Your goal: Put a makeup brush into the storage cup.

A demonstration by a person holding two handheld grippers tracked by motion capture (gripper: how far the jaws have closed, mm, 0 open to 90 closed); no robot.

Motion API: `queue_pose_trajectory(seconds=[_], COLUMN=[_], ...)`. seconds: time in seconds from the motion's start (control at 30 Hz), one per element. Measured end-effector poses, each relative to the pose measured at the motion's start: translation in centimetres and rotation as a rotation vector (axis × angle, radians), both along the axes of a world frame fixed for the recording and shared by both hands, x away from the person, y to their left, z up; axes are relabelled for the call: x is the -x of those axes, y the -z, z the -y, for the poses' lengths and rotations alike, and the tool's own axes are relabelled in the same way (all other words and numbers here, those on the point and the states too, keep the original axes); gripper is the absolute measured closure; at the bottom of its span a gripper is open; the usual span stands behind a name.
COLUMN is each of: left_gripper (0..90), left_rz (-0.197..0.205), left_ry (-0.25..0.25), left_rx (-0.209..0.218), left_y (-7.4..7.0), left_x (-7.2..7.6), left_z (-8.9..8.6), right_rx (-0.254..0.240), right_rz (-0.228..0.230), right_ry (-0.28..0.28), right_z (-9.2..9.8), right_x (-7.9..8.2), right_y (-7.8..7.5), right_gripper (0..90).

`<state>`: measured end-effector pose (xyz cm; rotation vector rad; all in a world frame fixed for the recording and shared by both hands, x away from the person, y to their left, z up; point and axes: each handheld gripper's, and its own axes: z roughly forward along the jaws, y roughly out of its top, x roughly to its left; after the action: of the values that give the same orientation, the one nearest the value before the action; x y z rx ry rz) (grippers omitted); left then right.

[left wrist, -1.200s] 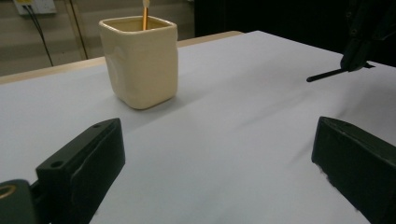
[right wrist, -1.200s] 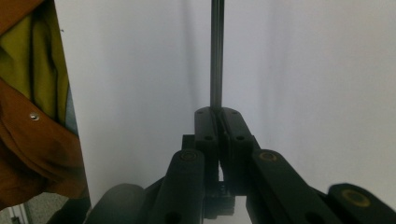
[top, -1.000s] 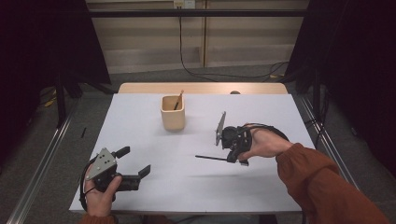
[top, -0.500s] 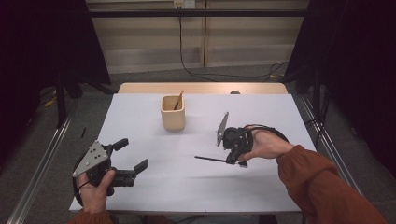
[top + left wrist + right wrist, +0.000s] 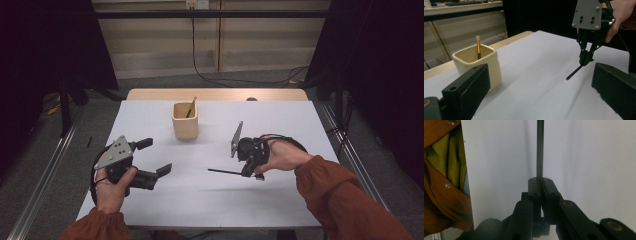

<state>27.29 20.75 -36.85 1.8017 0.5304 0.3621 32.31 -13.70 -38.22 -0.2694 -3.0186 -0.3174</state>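
Soft, even light falls from above onto the white-topped desk (image 5: pixel 210 195), which is the brightest area in the high view, while the room around it sinks into near black at both sides. Shadows on the desk are faint and diffuse; a pale one lies beside the cream square ceramic cup (image 5: pixel 185 121). There is no harsh glare. The high view is slightly soft and grainy. In the left gripper view, the near black jaws are blurred. The right gripper view is dim, its lower edge out of focus.

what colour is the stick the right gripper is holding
Black; the thin stick shows best in the left gripper view, clamped in the right gripper.
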Motion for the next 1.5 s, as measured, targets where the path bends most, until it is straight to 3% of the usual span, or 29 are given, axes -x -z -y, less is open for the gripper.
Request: queue_pose_trajectory(seconds=[0.27,0.47,0.7,1.0,1.1,1.37,1.5], left_gripper=[1.8,2.0,2.2,2.4,2.4,2.1,3.4], left_rz=[-0.046,-0.058,-0.060,-0.085,-0.092,-0.154,-0.166], left_ry=[0.077,0.140,0.195,0.286,0.305,0.368,0.393], left_rx=[-0.004,-0.006,-0.038,-0.124,-0.154,-0.266,-0.315], left_y=[-0.4,-0.9,-1.2,-1.4,-1.1,0.2,0.5], left_x=[-1.4,-2.4,-3.1,-4.1,-4.3,-5.2,-5.4], left_z=[1.7,3.1,4.8,7.1,7.7,9.3,9.8], right_rx=[-0.004,0.006,0.005,0.003,0.007,0.027,0.033], right_rz=[-0.001,-0.004,-0.003,0.003,0.010,-0.001,-0.002], right_ry=[-0.003,-0.008,-0.012,-0.018,-0.006,-0.029,-0.045], right_z=[0.0,-0.3,-0.5,-0.6,-0.7,-1.4,-1.9], right_x=[-0.1,-0.1,0.0,0.1,0.0,-0.1,-0.2], right_y=[-0.1,0.2,0.1,-0.2,-0.2,0.5,0.6], right_gripper=[86.1,86.1,86.0,86.0,86.0,86.0,86.0])
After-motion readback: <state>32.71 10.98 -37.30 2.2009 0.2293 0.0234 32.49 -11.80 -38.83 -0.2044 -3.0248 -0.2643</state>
